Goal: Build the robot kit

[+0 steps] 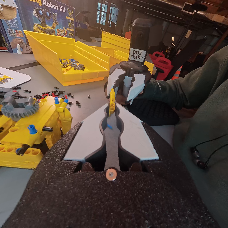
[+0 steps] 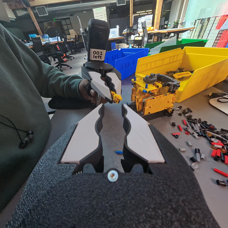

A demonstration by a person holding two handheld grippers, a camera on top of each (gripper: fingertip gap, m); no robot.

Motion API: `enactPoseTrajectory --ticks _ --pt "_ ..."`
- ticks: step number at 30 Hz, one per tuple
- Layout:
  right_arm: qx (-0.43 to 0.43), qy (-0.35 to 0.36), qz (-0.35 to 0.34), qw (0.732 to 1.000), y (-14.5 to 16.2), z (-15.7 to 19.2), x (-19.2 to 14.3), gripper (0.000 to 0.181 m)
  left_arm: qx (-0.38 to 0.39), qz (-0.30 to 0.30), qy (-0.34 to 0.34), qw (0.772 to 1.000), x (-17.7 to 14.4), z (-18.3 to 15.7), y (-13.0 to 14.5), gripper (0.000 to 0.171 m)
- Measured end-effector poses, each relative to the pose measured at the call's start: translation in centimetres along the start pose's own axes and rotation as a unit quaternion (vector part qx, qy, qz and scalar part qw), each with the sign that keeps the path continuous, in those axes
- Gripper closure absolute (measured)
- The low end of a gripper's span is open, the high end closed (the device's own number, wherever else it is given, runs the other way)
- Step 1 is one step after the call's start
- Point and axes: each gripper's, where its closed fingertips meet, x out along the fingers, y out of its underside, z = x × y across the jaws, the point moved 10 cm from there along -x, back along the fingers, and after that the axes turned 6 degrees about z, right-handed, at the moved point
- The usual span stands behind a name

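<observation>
Left gripper [image 1: 111, 108] pinches a small yellow beam piece [image 1: 112, 104] at its tips, held above the counter [image 1: 86, 111]. Light, rigid, slick plastic by the look; best gripped across its flat sides. Right gripper [image 2: 112, 107] is spread and empty, just beside it. Nearby stand the yellow model [image 2: 154, 93], loose pins [image 2: 203, 133] and a yellow bin [image 1: 69, 58].

Yellow beam [image 1: 112, 104]: short, perforated, standing upright, pinched at its lower end between the left gripper [image 1: 111, 108] fingertips, above the grey table [image 1: 86, 111].
Right gripper [image 2: 112, 108]: fingers parted, holding nothing, just beside the beam.
Blue pin [image 2: 119, 152]: lying flat on the table below the grippers.
</observation>
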Motion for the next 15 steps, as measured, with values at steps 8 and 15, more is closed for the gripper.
enactPoseTrajectory --ticks 8,15 --pt "-0.001 -0.003 -0.022 1.000 -0.3 0.0 -0.3 0.156 -0.064 -0.051 0.060 0.995 0.1 0.2 -0.7 0.166" --pt "0.009 -0.036 -0.093 0.995 -1.3 0.1 -1.5 0.156 -0.176 -0.144 0.193 0.955 1.4 -0.2 -2.2 0.165"
